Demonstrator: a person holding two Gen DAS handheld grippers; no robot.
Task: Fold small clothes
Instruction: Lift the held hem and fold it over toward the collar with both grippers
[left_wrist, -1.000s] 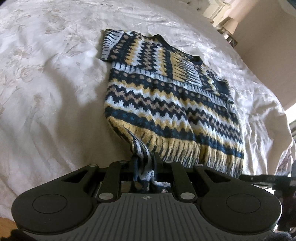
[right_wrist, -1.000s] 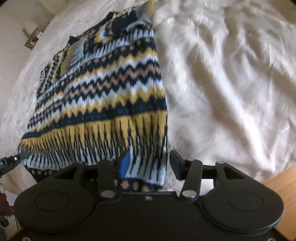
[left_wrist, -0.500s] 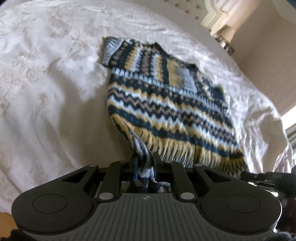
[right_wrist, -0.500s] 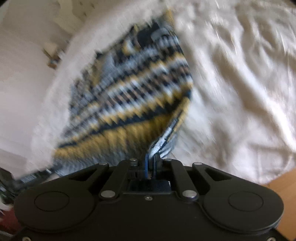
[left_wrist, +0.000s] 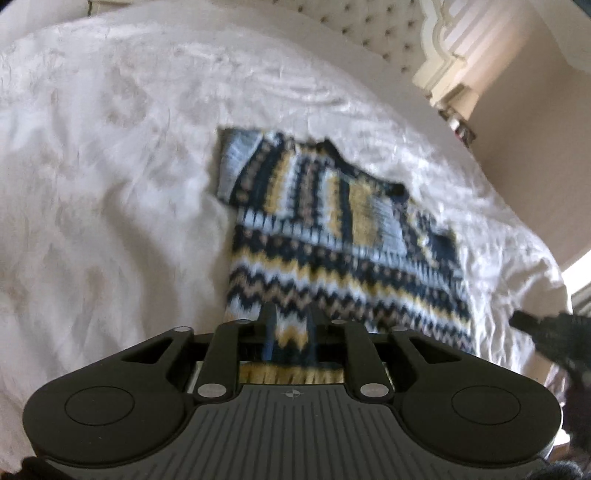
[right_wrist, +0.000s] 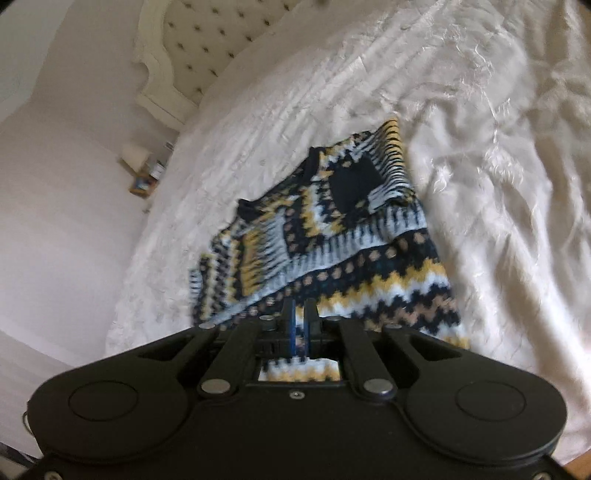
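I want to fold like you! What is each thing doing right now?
sweater: top flat on bed, hem lifted.
left gripper: jaws just widened, sweater between them.
right gripper: shut on sweater hem.
bedspread: wrinkled.
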